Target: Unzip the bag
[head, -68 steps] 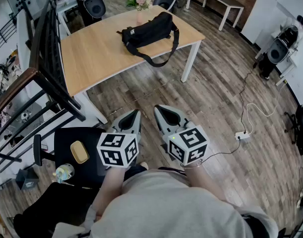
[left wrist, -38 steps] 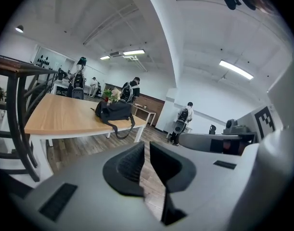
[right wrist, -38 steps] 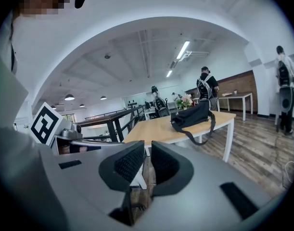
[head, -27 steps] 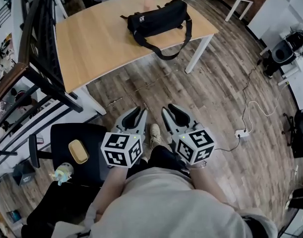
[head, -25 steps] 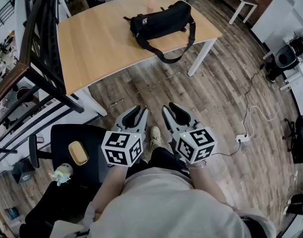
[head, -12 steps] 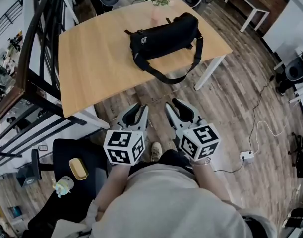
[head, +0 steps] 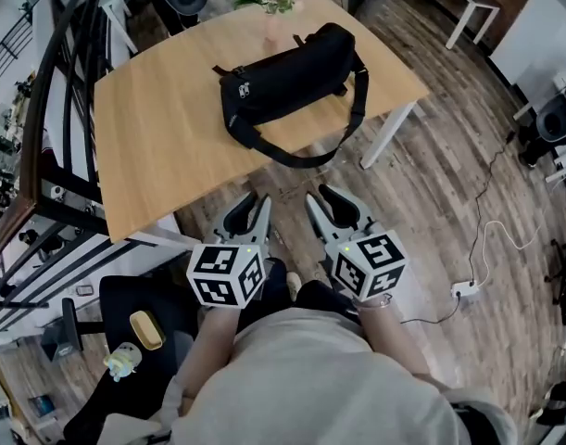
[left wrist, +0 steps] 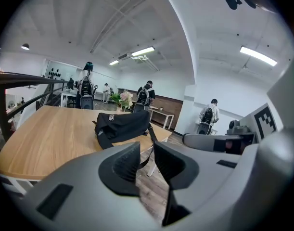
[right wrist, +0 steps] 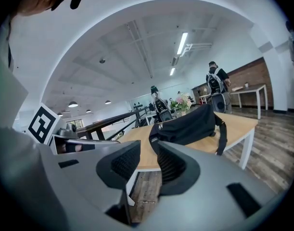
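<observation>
Now the black bag [head: 287,77] lies on the far wooden table [head: 162,156], with its strap hanging over the near edge. Nearer, the left gripper [head: 250,209] and the right gripper [head: 327,199] have their jaws a little apart and hold nothing. The right jaws have just been opening.

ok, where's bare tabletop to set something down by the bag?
Free: the wide table left of the bag, toward the railing, and the near-edge strip in front. Crowded: behind the bag by the vase, and right front where the strap hangs over.
</observation>
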`<state>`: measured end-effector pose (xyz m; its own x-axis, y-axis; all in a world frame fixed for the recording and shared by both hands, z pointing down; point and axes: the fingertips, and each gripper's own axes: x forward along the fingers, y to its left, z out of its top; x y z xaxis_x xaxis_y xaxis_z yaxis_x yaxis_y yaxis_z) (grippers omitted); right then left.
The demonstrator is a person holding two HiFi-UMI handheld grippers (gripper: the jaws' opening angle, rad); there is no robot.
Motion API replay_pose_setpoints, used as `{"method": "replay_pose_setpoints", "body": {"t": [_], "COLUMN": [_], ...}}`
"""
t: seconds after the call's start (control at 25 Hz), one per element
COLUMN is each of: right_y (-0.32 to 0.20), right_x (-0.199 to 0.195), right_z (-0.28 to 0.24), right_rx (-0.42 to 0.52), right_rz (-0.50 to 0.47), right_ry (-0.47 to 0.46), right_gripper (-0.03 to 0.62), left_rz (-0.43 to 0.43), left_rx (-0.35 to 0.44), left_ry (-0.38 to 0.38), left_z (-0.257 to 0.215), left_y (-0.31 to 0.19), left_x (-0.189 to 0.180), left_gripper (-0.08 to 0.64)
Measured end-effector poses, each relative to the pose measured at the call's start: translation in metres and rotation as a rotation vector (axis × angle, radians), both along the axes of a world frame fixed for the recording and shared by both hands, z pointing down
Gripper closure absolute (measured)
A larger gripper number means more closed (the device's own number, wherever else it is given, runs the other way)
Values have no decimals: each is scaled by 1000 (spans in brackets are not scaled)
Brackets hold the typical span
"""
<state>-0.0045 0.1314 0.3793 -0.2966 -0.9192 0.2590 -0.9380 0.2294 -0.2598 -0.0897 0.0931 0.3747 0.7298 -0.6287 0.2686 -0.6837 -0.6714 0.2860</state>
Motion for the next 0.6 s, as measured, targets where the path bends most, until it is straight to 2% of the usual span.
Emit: {"method": "replay_pose_setpoints", "body": {"t": [0.28,0.6], "right_y": [-18,-55], "right_x": [10,24], "right_z": [9,16], "right_rx": [-15,-35], "right_rz": [1,18], "right_ry": [-18,6], "right_gripper": [474,474], "left_rz": [7,-1], "left_rx": [-31,-49], "left_ry": [-25,-6], "left_z": [12,14], "left_y": [-19,-63], "left_x": [12,22], "left_gripper": [476,476]}}
